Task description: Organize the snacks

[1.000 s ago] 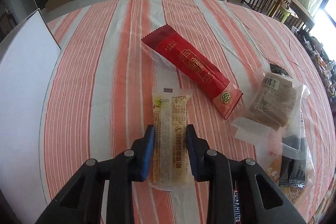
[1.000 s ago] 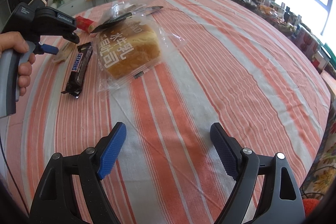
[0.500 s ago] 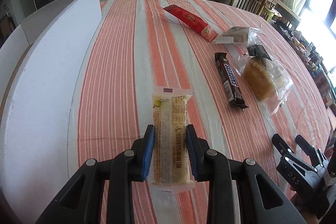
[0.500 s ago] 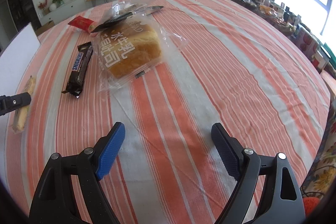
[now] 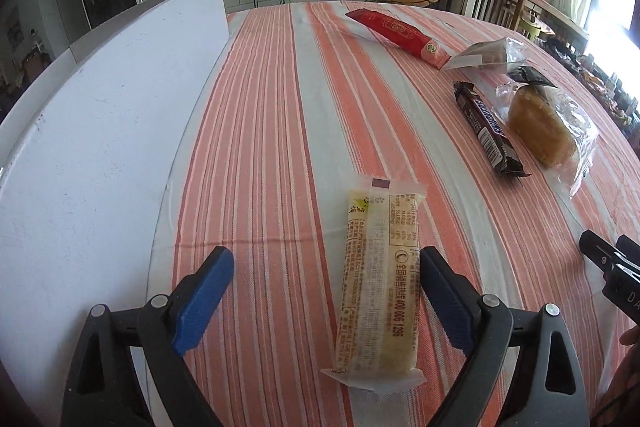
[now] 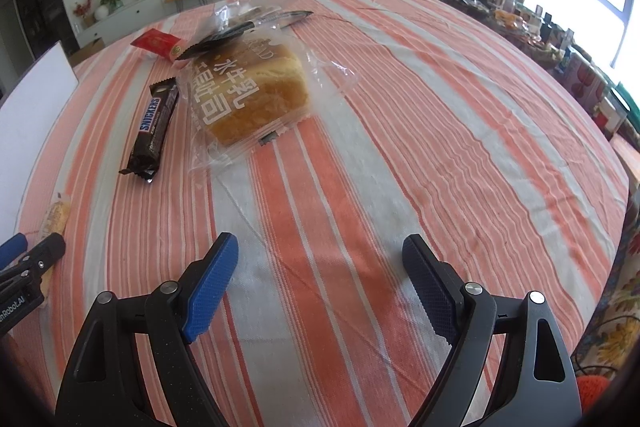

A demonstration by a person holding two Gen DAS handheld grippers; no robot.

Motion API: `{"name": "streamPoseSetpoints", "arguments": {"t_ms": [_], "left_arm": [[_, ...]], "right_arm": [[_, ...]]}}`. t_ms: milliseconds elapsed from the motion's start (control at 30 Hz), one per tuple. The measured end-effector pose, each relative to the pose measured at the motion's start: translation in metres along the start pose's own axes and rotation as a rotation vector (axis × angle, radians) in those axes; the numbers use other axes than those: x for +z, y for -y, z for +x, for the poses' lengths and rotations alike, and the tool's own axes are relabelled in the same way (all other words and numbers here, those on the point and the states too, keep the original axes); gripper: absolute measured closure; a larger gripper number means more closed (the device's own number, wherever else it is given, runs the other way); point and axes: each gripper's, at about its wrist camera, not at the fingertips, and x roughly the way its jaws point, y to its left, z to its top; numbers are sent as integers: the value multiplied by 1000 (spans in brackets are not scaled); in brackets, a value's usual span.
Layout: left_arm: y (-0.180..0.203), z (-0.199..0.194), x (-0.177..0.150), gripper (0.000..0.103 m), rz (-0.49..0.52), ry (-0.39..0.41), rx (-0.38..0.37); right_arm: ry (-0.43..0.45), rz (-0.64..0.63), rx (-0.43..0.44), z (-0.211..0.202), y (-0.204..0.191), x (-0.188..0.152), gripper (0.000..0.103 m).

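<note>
A living room; the striped cloth (image 5: 280,115) bears five snacks (one yellow bar (image 5: 380,279) lower centre). The left gripper (image 5: 326,279) is opening around that bar; the right gripper (image 6: 320,267) gapes empty.

Left gripper (image 5: 326,281): angled downward, jaws opening, pale snack bar (image 5: 378,291) lying between them, unpressed. Right gripper (image 6: 320,267): angled downward, jaws spread wide, nothing between them

You can read "SNICKERS" on the dark chocolate bar (image 6: 154,126). Just right of it, the bread bag (image 6: 248,95) shows "水牛乳". Left of the bar, the yellow snack pack (image 5: 380,275) reads "400 006 1296".
</note>
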Motion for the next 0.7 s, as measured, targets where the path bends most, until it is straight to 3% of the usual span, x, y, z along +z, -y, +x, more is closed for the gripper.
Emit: {"name": "streamPoseSetpoints", "arguments": {"t_ms": [133, 700], "left_arm": [[1, 5, 2, 0, -3, -9, 10], [1, 5, 3, 0, -3, -9, 12]], "right_arm": [[0, 0, 0, 0, 0, 0, 16], [0, 0, 0, 0, 0, 0, 16]]}}
